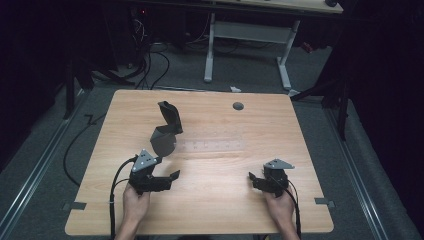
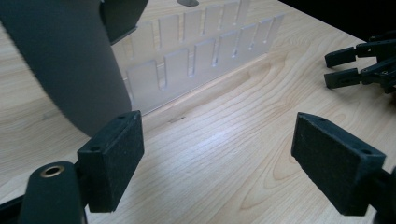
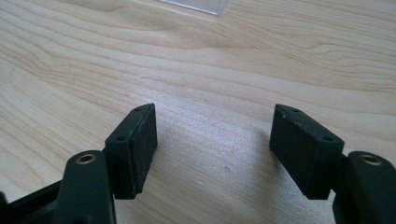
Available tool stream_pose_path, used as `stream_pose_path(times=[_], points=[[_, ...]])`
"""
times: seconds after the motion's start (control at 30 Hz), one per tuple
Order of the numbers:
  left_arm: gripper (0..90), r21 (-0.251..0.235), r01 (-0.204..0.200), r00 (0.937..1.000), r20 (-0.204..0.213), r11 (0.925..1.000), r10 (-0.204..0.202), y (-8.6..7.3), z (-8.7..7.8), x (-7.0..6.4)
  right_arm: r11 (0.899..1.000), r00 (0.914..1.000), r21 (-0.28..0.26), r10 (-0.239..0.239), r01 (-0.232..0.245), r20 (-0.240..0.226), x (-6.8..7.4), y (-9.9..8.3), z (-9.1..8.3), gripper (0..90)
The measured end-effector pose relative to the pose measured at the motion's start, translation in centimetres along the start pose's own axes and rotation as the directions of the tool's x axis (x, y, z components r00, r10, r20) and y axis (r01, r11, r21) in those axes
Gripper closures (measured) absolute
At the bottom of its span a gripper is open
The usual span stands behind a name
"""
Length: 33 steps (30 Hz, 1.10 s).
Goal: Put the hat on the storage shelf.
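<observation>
A person's two hands rested at the near edge of a pale wooden surface (image 1: 210,210), each holding a black two-jaw gripper. The left gripper (image 1: 167,181) sat near the left of the surface, its fingers (image 2: 114,158) spread wide apart with nothing between them, bare wood showing in the gap. The right gripper (image 1: 254,180) lay well apart from it toward the near right, its fingers (image 3: 135,149) likewise parted and empty over the grain. Each gripper carried a grey three-cornered plate on top, and a black cable (image 1: 117,180) trailed from the left one back toward the person.

Just beyond the left gripper stood a dark grey object (image 1: 165,135) with a rounded lower body and a raised flap-like part leaning above it; what it was could not be told. In the left gripper view its curved dark side loomed close beside the left finger. Immediately right of it, lying flat across the middle of the surface, was a clear plastic rack (image 1: 212,146) with rows of slots, seen plainly in the left gripper view (image 2: 201,56). A small round grey grommet (image 1: 238,106) sat near the far edge. Past the surface, a white-legged desk (image 1: 250,45) stood on the grey floor amid loose cables.
</observation>
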<state>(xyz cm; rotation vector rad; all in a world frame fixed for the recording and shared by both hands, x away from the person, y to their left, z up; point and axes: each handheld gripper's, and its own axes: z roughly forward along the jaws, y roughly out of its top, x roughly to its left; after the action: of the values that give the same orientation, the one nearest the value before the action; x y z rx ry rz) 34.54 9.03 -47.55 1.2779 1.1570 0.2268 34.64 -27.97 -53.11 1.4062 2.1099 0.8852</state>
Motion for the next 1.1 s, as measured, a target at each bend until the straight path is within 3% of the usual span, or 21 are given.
stream_pose_path(times=[0.13,0.43,0.73,1.1], points=[[17.5,0.006,0.003,0.9999,0.014,1.0,-0.003,-0.6,0.2,-0.4,1.0,1.0,0.0,0.0,0.0,0.0,0.0,0.0,0.0,32.4],[17.4,0.061,-0.02,0.9949,0.1,0.9979,0.014,-1.8,0.3,-1.6,1.0,1.0,0.0,0.0,0.0,0.0,0.0,0.0,0.0,32.4],[17.1,0.084,-0.024,0.994,0.109,0.9961,0.015,-2.5,0.8,-2.0,1.0,1.0,0.0,0.0,0.0,0.0,0.0,0.0,0.0,32.3],[18.8,0.12,-0.04,0.996,0.084,0.9919,0.03,-4.1,2.2,-1.9,1.0,1.0,0.0,0.0,0.0,-0.001,0.0,0.0,0.0,32.2]])
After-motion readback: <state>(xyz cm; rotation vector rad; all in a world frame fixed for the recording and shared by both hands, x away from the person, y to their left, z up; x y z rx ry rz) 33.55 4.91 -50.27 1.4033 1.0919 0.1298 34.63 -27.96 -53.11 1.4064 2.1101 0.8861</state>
